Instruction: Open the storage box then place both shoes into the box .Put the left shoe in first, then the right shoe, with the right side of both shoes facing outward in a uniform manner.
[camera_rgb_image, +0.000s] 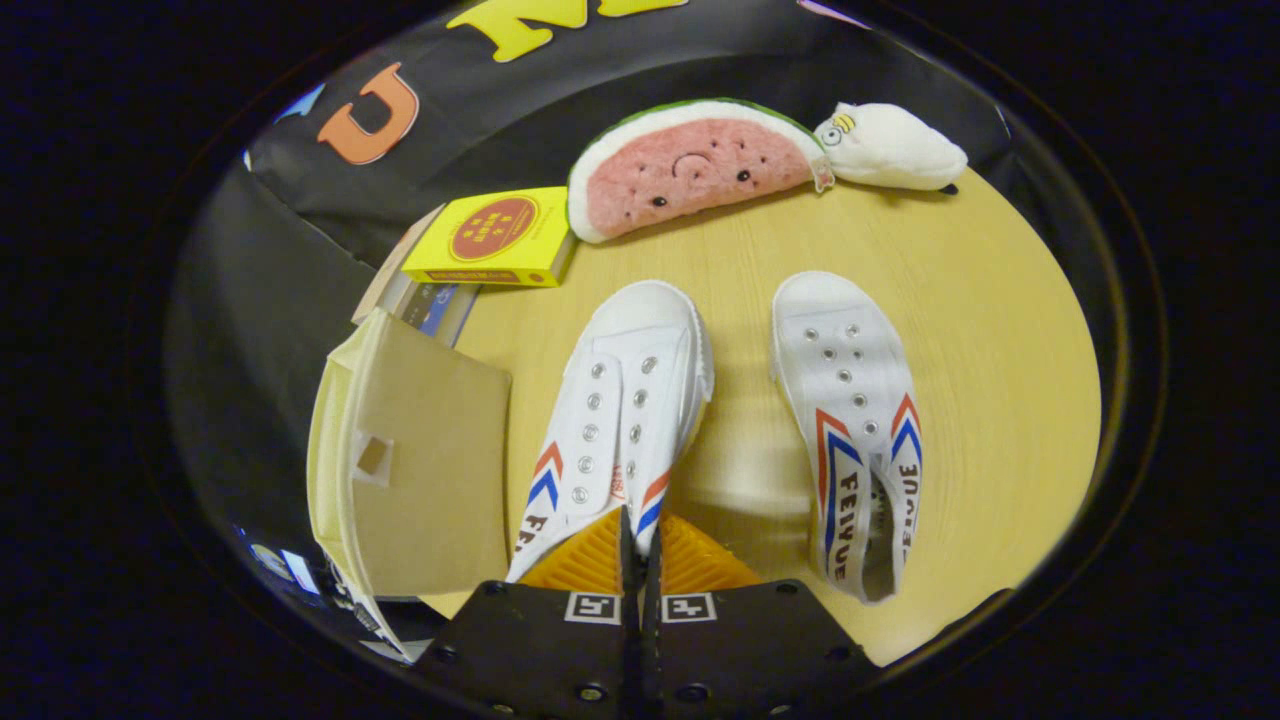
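Note:
Two white canvas shoes with red and blue chevrons lie on the yellow wooden table (1000, 330), toes pointing away from me. My gripper (637, 540) is shut, its fingers pinching a thin edge at the heel end of the near shoe (620, 400), which looks slightly tilted. The other shoe (850, 400) lies flat to the right of the fingers, apart from them. The beige storage box (410, 450) stands at the table's left edge, just left of the held shoe, with its lid flap raised; its inside is hidden from me.
Beyond the shoes, a yellow box (495, 238) rests on a stack at the back left. A watermelon plush (690, 165) and a white plush (890, 148) lie along the table's far edge. Bare tabletop spreads to the right of the flat shoe.

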